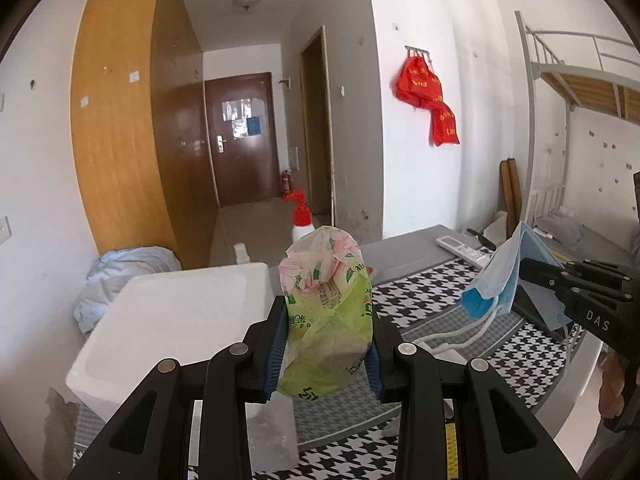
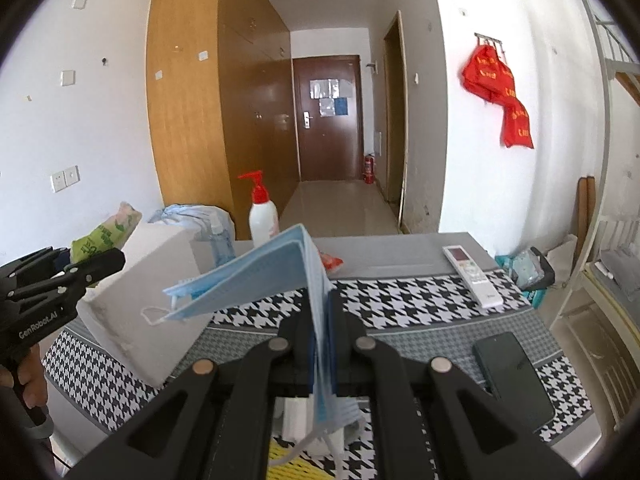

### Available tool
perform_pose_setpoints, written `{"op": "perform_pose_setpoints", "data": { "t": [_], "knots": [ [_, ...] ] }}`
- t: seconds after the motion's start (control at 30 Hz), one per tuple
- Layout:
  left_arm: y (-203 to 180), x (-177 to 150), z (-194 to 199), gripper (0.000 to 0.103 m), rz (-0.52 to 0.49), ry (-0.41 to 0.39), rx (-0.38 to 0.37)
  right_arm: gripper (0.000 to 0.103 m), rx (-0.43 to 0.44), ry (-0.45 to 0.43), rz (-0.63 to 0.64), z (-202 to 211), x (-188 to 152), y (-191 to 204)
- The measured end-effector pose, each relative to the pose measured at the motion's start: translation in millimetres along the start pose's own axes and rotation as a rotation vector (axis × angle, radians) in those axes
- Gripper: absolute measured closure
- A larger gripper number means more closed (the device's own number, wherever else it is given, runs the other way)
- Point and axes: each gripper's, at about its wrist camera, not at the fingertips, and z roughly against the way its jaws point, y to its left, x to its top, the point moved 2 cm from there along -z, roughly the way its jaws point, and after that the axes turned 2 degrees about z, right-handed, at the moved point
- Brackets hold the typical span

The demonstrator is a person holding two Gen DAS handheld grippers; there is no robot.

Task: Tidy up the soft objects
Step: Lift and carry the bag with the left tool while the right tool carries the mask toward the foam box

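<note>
the left gripper (image 1: 326,344) has its fingers clamped on a green floral tissue pack (image 1: 326,312), held up above the desk (image 1: 420,264) beside the white foam box (image 1: 172,312). the right gripper (image 2: 324,344) is pinched nearly closed on a stack of blue face masks (image 2: 280,272), lifted over the houndstooth cloth (image 2: 400,304)

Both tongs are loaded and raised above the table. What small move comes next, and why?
Probably carry the left tongs, shut on the tissue pack, left over the white foam box and release; the box sits right beside it, while the right tongs hold the masks.
</note>
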Motion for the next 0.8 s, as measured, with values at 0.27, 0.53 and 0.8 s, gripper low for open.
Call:
{"op": "perform_pose_setpoints", "data": {
  "t": [0.27,0.53,0.8],
  "knots": [
    [24.6,5.1,10.1,0.067,0.033,-0.023,0.040,0.096,0.025,-0.020,0.017,-2.4,9.8,18.7],
    [50.9,6.8,15.0,0.067,0.064,-0.026,0.092,0.096,0.065,-0.035,0.034,-6.3,19.3,40.4],
    [73.0,4.9,11.3,0.067,0.091,-0.009,0.133,0.096,0.115,-0.023,0.035,-18.8,27.0,59.9]
  ]
}}
